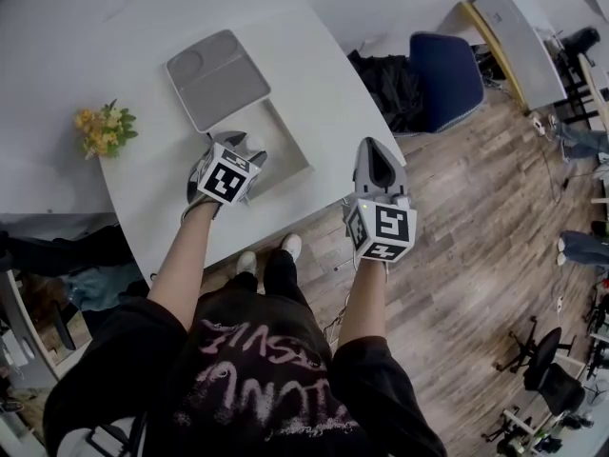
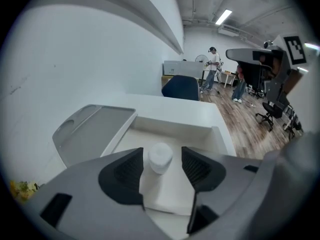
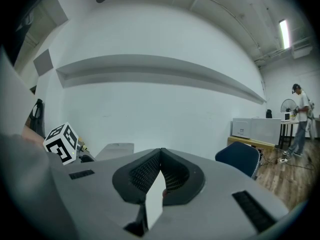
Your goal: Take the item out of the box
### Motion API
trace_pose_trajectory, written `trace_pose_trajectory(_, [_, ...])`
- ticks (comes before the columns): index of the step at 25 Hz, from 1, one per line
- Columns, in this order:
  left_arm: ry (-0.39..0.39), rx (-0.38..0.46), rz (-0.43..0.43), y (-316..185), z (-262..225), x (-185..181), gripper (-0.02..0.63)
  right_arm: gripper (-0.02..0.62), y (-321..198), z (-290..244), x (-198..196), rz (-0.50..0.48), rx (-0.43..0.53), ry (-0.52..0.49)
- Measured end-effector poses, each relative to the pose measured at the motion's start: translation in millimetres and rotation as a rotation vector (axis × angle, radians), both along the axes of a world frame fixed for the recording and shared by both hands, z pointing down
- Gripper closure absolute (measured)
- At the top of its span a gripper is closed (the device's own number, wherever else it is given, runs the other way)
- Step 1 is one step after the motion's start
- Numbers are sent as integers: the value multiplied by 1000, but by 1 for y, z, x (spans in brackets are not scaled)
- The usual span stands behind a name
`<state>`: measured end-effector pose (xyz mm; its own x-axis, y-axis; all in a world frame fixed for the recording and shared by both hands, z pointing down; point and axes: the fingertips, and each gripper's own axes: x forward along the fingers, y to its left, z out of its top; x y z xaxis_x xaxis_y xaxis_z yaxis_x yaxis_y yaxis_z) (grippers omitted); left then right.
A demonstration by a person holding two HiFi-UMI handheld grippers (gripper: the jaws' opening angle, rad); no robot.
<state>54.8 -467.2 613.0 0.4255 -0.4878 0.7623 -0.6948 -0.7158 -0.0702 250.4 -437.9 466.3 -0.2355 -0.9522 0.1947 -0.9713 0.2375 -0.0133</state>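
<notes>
An open white box (image 1: 290, 150) lies on the white table (image 1: 314, 74), and its grey lid (image 1: 217, 77) lies flat just beyond it. My left gripper (image 1: 249, 145) reaches down into the box. In the left gripper view a small white round item (image 2: 160, 157) stands on the floor of the box (image 2: 172, 126), between the jaws of the left gripper (image 2: 162, 165). The pads stand apart from it on both sides, so this gripper is open. My right gripper (image 1: 378, 150) hangs off the table's right edge, over the floor. Its jaws (image 3: 160, 151) are shut with the tips together.
A bunch of yellow flowers (image 1: 105, 129) sits at the table's left edge. A blue chair (image 1: 445, 79) and a black bag (image 1: 390, 84) stand past the table's right side on the wooden floor. People (image 2: 214, 69) stand far off in the room.
</notes>
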Motion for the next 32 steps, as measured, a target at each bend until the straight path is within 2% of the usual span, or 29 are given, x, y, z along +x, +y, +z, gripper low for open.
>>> trace_pose_trajectory(3, [-40, -35, 2, -1, 12, -2, 364, 583, -1, 6, 6, 8, -14, 3])
trace_pose_trajectory(12, [-63, -76, -7, -9, 28, 1, 362, 584, -7, 18, 19, 20, -47, 3])
trace_pose_trajectory(20, [-130, -84, 25, -10, 34, 0, 422, 584, -12, 22, 23, 16, -51, 4])
trace_pose_trajectory(32, [-80, -63, 4, -4, 21, 2, 430, 584, -7, 14, 21, 17, -37, 1])
